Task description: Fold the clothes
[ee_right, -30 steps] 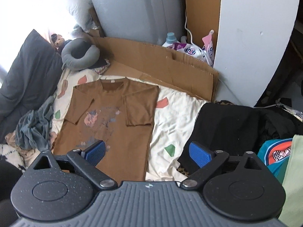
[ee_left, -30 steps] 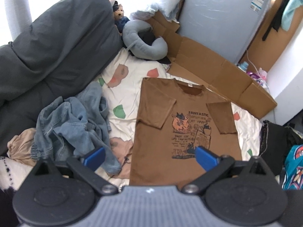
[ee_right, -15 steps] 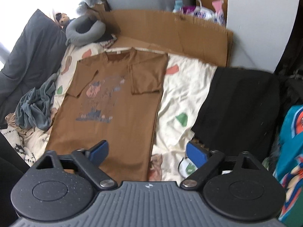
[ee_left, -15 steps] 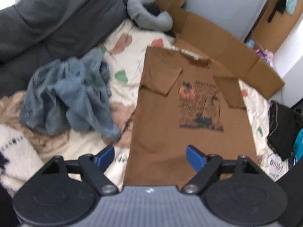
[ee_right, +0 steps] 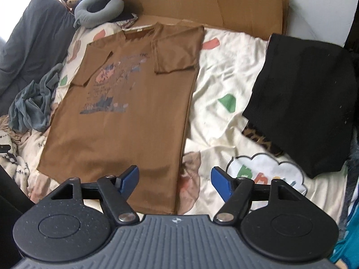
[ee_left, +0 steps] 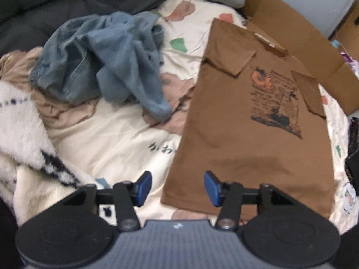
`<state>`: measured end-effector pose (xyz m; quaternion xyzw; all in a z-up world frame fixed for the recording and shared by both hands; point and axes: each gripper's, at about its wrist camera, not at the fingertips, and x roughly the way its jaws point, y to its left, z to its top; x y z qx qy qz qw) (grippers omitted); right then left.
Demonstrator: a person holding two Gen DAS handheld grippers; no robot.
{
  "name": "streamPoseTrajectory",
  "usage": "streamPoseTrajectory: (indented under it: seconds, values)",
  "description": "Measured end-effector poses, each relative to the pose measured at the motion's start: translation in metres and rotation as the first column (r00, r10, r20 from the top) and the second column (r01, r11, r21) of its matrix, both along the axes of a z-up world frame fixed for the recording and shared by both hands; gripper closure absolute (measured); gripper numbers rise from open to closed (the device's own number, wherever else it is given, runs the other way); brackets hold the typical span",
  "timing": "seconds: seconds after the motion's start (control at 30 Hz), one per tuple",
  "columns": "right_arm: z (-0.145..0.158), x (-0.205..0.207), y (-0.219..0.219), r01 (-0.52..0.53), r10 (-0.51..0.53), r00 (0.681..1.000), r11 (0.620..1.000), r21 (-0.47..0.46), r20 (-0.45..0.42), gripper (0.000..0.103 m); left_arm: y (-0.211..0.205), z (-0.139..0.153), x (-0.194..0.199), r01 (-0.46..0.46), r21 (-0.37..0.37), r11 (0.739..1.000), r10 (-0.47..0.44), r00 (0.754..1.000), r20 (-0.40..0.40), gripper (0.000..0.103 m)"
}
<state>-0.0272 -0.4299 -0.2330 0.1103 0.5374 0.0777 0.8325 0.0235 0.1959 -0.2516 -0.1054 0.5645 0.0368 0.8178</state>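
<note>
Brown T-shirt (ee_left: pixel 246 152) flat, collar far, hem near; left gripper (ee_left: pixel 177 188) and right gripper (ee_right: pixel 174 179) closing, empty, above hem corners.

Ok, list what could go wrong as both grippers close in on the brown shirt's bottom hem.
1. The left gripper, jaws closing, straddles the brown T-shirt corner; it may pinch the printed sheet too.
2. The right gripper, also closing, sits at the other corner over sheet wrinkles.
3. Uneven grips could undo the folded-in sleeves.
</note>
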Motion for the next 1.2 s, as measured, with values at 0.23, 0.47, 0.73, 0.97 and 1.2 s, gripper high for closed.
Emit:
streamPoseTrajectory:
  seconds: [0.23,0.47,0.73,0.97,1.2]
  values:
    - [-0.052,-0.006,0.014,0.004,-0.004,0.997,1.0,0.001,-0.077,0.049,0.001,-0.038,0.002,0.034,0.016,0.999,-0.033,0.998,-0.045,0.05]
    - [-0.114,-0.007,0.023,0.029,-0.026,0.987,0.999,0.019,-0.156,0.056,0.0,-0.086,-0.001,0.041,0.035,0.999,-0.037,0.994,-0.099,0.052]
    - [-0.162,-0.008,0.028,0.08,-0.073,0.973,0.997,0.024,-0.219,0.067,0.008,-0.126,-0.004,0.001,0.05,0.999,0.006,0.99,-0.139,0.06]
    - [-0.179,-0.003,0.031,0.108,-0.096,0.969,0.993,0.04,-0.227,0.067,0.001,-0.141,0.001,0.021,0.048,0.999,-0.014,0.989,-0.146,0.064]
    - [-0.179,-0.001,0.039,0.072,-0.064,0.972,0.997,0.026,-0.224,0.094,-0.006,-0.149,0.006,0.03,0.045,0.999,-0.023,0.989,-0.148,0.072]
